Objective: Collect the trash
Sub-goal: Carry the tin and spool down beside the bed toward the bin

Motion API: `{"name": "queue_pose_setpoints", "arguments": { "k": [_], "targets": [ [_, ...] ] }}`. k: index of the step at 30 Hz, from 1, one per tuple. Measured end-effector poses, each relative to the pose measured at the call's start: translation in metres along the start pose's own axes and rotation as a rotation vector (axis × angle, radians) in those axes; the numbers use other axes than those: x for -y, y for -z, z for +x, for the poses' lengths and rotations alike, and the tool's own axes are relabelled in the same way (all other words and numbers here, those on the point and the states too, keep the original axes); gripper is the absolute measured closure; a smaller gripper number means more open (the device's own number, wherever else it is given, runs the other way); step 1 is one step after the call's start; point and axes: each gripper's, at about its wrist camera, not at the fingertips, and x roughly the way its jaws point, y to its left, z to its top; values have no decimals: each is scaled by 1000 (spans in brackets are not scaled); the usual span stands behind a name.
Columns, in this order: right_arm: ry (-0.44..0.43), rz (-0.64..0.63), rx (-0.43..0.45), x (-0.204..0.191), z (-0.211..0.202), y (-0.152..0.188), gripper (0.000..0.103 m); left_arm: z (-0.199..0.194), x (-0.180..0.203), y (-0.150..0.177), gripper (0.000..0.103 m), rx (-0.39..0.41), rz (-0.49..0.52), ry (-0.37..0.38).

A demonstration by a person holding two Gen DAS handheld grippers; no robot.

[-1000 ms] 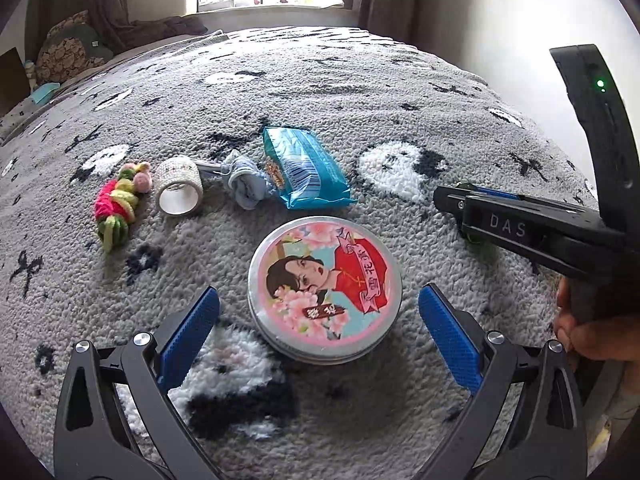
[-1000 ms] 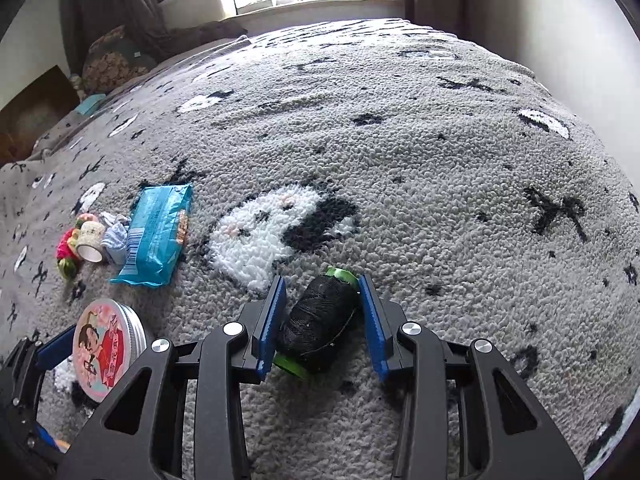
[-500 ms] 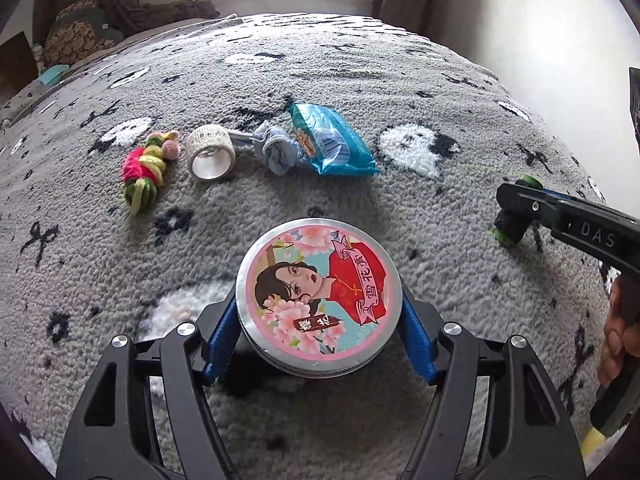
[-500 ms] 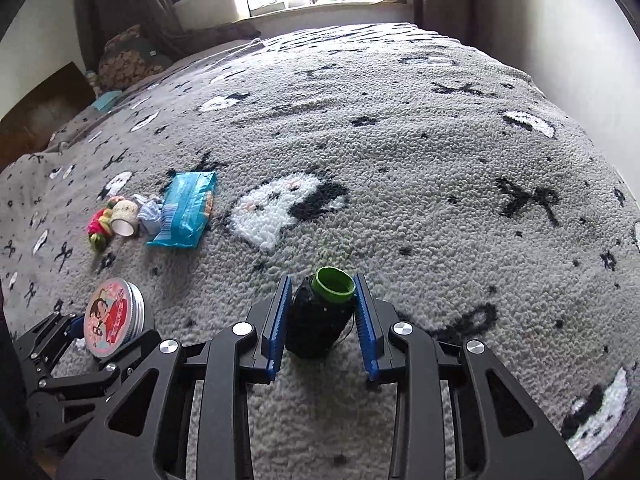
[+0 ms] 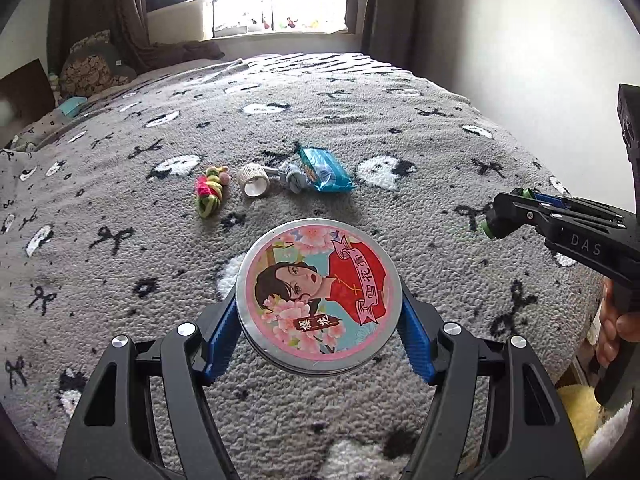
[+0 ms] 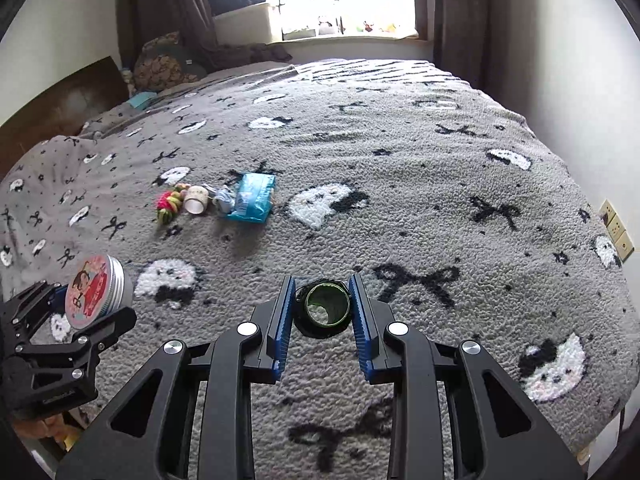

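A round tin (image 5: 319,296) with a pink picture lid is lifted off the grey patterned blanket (image 5: 120,220), and my left gripper (image 5: 319,310) is shut on its sides. The tin (image 6: 94,292) also shows at the lower left of the right wrist view. My right gripper (image 6: 322,300) is shut on a black thread spool (image 6: 324,306) with a green core, whose hollow end faces the camera. The left wrist view has that gripper (image 5: 504,216) at the right, held by a person's hand (image 5: 616,332).
Farther back on the blanket lie a blue snack wrapper (image 5: 326,170), a blue-grey knotted cloth (image 5: 294,178), a small tape roll (image 5: 254,180) and a bundle of coloured yarn (image 5: 210,192). A wall with sockets (image 6: 616,226) runs along the bed's right edge.
My left gripper closed on the tin and lifted it. My right gripper rose with the spool, which turned its open end toward the camera. Both views pulled back from the blanket.
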Motion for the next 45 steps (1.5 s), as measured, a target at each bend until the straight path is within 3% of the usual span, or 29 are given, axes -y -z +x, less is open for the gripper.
{"name": "queue_pose_setpoints", "arguments": {
  "k": [9,15,23,31,45],
  "targets": [
    [-96,-115,91,-30,-78,29,75,-71,6,22,37,73,42,17],
    [-159,-180,132,-48,-120,70,75,-103,13,61,37,93,82,41],
    [-224,-196,129,-57,-145,118,75,-132,20,113,37,90,114,66],
    [-261,-178,60,-63,-142,168,75,-131,19,164,37,28,78,106],
    [-242,-114,-146,-62,-77,235,75,-69,18,245,37,-191,57,100]
  ]
}}
